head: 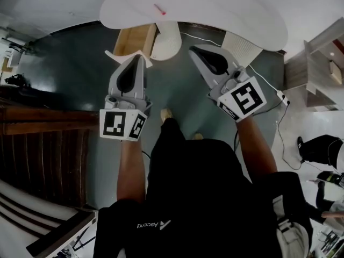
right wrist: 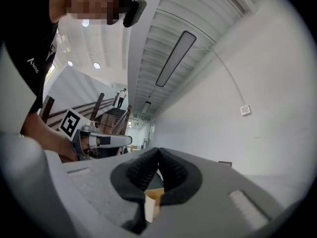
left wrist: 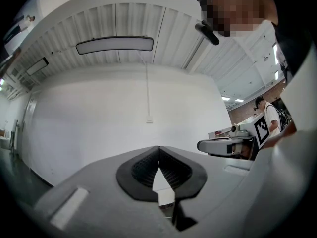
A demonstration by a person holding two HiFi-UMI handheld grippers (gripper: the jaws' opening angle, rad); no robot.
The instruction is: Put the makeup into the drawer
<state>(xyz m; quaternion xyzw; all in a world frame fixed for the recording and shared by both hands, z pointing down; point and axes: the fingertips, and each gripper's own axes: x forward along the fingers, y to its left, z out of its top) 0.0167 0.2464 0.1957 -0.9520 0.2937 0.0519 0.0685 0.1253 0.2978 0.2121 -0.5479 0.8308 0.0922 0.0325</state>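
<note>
Open dark floor (head: 70, 69) at left, white table (head: 215, 9) close ahead, wooden drawer (head: 134, 39) under its edge

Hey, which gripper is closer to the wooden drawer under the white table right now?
Left. The left gripper points at the wooden drawer, its tip just short of it. The right gripper is farther off, to the drawer's right in the head view.
</note>
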